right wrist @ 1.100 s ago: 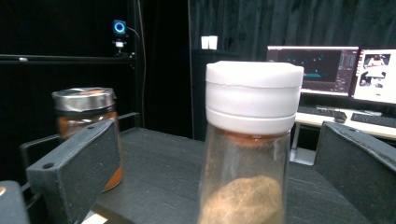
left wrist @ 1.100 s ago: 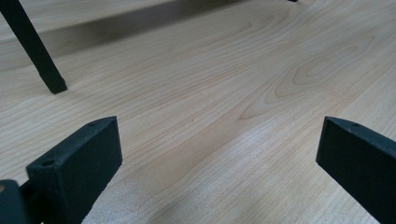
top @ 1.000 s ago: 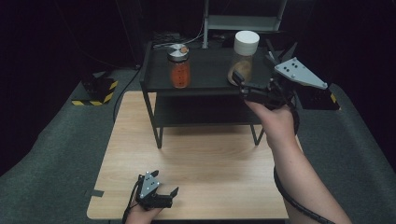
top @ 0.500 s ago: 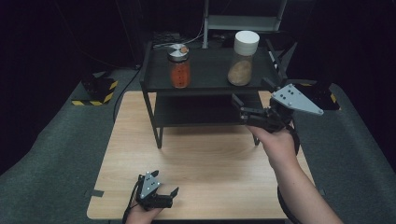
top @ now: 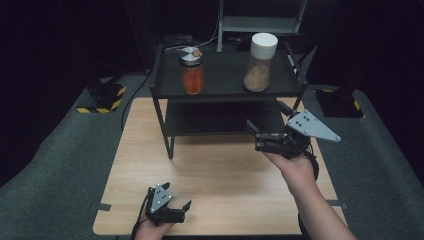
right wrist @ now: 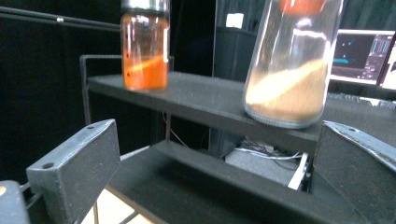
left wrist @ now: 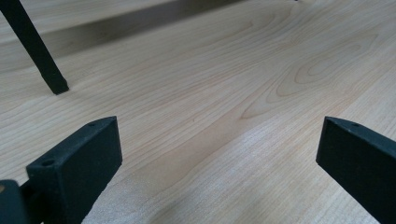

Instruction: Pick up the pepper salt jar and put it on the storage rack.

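Right gripper [top: 252, 136] hangs over the worktop [top: 220, 175] near its right edge, in front of the black shelf [top: 225, 82], fingers wide apart w/ nothing between them. It points at the shelf, lower than the top tier. Jar w/ white lid [top: 261, 62] and tan powder stands upright on the top tier, right side; orange jar [top: 192, 71] stands to its left, well apart. Left gripper [top: 177, 204] rests at the worktop's near edge, fingers wide, empty.

Step in hand, prob.: between grasps, right hand free near the tan jar. Next move needs a lift to top-tier height, approach square to the jar body, fingers kept wide until they straddle it, w/o clipping the shelf rail.
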Action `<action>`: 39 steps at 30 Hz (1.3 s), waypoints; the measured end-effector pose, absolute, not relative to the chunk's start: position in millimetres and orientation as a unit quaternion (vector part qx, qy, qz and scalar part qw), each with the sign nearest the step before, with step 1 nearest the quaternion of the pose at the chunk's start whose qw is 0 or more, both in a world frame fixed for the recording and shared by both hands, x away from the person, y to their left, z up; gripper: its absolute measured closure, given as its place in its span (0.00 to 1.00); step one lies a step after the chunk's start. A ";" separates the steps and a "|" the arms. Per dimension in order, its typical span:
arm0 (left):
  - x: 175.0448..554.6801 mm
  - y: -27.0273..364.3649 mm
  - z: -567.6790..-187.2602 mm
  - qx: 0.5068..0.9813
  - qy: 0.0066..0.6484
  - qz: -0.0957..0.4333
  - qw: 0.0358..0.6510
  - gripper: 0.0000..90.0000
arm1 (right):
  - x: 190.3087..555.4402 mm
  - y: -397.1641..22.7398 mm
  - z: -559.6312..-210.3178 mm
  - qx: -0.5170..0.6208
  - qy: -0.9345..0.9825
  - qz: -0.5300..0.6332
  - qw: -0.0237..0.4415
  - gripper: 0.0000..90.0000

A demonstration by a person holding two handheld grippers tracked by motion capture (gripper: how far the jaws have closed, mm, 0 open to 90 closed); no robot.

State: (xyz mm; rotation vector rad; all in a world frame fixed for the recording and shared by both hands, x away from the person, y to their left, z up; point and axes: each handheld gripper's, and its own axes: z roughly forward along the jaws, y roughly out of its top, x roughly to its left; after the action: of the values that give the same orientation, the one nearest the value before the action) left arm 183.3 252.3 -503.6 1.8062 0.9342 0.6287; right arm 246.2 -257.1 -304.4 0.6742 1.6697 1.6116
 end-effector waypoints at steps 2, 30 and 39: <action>183.4 252.4 -503.6 0.742 0.383 0.258 0.486 0.00 | 244.8 -258.4 -311.6 0.263 0.650 0.621 0.350 0.00; 182.7 252.6 -504.2 0.741 0.383 0.259 0.487 0.00 | 223.8 -273.9 -394.6 0.276 0.696 0.573 0.334 0.00; 182.8 252.9 -504.2 0.741 0.383 0.259 0.487 0.00 | 217.2 -282.4 -424.9 0.291 0.708 0.555 0.327 0.00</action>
State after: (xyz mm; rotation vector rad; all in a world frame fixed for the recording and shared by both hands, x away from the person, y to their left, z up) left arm 182.8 252.9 -504.2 1.8011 0.9325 0.6291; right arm 217.2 -282.4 -424.9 0.7615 1.8543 1.4531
